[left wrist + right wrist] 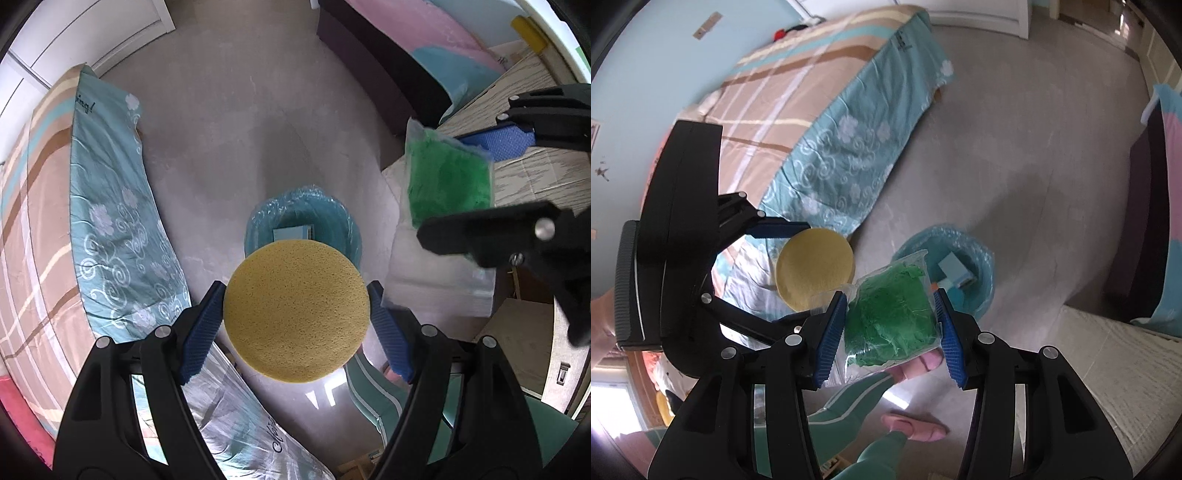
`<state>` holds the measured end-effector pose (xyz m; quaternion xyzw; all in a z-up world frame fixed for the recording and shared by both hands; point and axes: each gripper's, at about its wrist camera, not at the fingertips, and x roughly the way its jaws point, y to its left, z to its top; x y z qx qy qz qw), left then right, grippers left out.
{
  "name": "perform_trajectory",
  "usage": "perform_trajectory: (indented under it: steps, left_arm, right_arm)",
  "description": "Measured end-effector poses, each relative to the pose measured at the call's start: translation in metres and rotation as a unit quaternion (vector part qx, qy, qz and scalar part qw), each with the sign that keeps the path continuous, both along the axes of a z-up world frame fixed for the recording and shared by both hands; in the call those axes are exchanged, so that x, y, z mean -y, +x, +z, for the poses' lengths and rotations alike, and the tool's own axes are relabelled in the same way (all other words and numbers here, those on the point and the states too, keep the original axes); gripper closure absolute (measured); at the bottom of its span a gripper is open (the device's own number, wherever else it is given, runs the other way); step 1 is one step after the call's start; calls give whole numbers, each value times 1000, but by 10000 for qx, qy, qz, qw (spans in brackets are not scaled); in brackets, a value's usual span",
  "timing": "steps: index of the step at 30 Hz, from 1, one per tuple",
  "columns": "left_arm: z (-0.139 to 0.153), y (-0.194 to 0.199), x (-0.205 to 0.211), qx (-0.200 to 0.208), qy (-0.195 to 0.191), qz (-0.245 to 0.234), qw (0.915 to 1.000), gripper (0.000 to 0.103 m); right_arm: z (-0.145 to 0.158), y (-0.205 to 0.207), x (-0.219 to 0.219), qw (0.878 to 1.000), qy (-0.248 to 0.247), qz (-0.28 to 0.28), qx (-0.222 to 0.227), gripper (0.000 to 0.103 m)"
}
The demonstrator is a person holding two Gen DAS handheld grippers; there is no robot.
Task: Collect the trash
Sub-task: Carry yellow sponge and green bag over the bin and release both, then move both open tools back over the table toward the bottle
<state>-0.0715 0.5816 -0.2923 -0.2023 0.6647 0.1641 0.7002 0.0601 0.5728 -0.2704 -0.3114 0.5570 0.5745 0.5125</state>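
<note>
**Both hands loaded, bin waiting below**

The bed (798, 122) runs along one side of the floor; the blue-lined bin (303, 229) stands on the floor beneath you, already holding a small box (955, 269). That much looks done; two pieces remain, by my reading.

Your right gripper (890, 328) pinches the clear bag of green stuff (894, 314), its long axis running up and away from the jaws toward the bin. Your left gripper (295, 325) clamps the round yellow sponge (295, 310) edge to edge, flat face toward the camera, directly above the bin.
</note>
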Motion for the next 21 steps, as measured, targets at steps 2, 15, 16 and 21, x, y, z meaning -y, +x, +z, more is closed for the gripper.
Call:
perform_trajectory:
  steps: [2, 15, 16, 21]
  left_arm:
    - [-6, 1, 0, -48, 28, -12, 10000, 28]
    - [-12, 6, 5, -221, 177, -103, 9995, 13]
    - [-11, 5, 6, -234, 187, -98, 9995, 13]
    - [-5, 1, 6, -119, 153, -52, 9998, 13]
  right_arm:
    - [-5, -1, -3, 10000, -38, -27, -2, 51]
    - [2, 16, 1, 9993, 2, -376, 45, 33]
    - [3, 18, 3, 9991, 11, -412, 42, 33]
    - [12, 25, 11, 9986, 84, -519, 38, 33]
